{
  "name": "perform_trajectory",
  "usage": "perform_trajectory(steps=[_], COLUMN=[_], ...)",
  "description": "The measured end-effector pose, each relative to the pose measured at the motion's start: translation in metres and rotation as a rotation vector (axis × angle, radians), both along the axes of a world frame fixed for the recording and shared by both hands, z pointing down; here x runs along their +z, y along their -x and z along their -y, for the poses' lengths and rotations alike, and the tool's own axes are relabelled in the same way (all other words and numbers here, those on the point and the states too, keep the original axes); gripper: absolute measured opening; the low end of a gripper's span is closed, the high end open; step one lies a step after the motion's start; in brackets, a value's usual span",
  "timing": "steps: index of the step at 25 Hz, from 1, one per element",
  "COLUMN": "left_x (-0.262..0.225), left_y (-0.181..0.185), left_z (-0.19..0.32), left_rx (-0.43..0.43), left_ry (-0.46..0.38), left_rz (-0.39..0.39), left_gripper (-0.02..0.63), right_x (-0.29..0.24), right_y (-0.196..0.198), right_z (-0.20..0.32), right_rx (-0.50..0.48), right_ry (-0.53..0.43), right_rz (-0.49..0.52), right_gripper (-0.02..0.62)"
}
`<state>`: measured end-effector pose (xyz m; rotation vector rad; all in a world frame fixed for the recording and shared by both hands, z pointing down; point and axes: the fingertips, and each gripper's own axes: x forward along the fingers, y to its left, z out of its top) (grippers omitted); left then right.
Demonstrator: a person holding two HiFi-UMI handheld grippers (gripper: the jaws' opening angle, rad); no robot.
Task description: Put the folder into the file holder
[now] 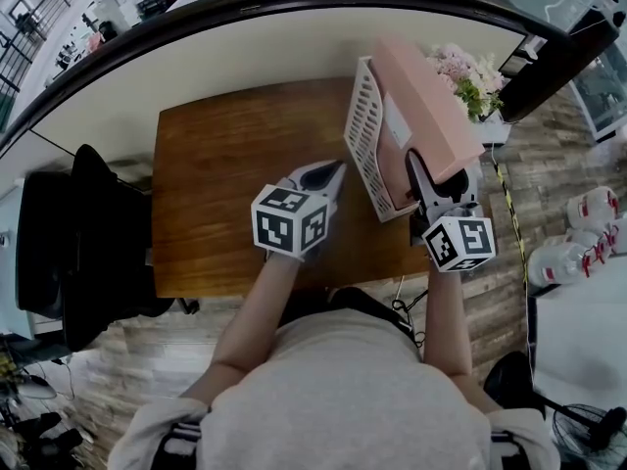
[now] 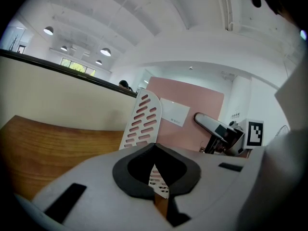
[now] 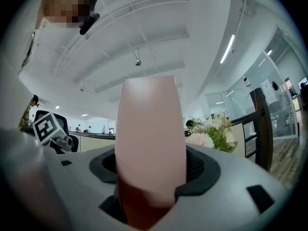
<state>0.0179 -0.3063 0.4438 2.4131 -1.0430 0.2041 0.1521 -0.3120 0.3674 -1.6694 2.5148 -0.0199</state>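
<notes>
While my right tongs (image 1: 436, 176) clamp the pink folder (image 1: 431, 101), seemingly part-seated in the file holder (image 1: 361, 130) ahead, I'd lower it straight; left tongs (image 1: 328, 177), closed and empty, could steady the holder.

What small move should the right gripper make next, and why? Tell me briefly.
Probably lower the pink folder a little deeper: the right gripper is clamped on its near edge, and it stands tilted inside the white file holder, seemingly not seated yet.
</notes>
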Motion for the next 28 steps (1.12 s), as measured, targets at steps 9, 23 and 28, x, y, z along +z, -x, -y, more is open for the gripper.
perform_trajectory(steps=[9, 23, 28], left_x=[0.006, 0.011, 0.013], left_y=[0.002, 0.009, 0.006], left_z=[-0.006, -0.012, -0.013], left_rx=[-0.002, -0.021, -0.019], left_ry=[0.016, 0.043, 0.049], left_rz=[-0.002, -0.016, -0.016], left_gripper=[0.011, 0.011, 0.011], right_x=[0.013, 0.038, 0.041], right_y=[0.002, 0.005, 0.006], right_z=[0.001, 0.001, 0.001], right_rx=[0.000, -0.003, -0.007], right_ry=[0.043, 0.115, 0.123], right_rz=[0.003, 0.008, 0.011], right_gripper=[0.314, 0.316, 0.321])
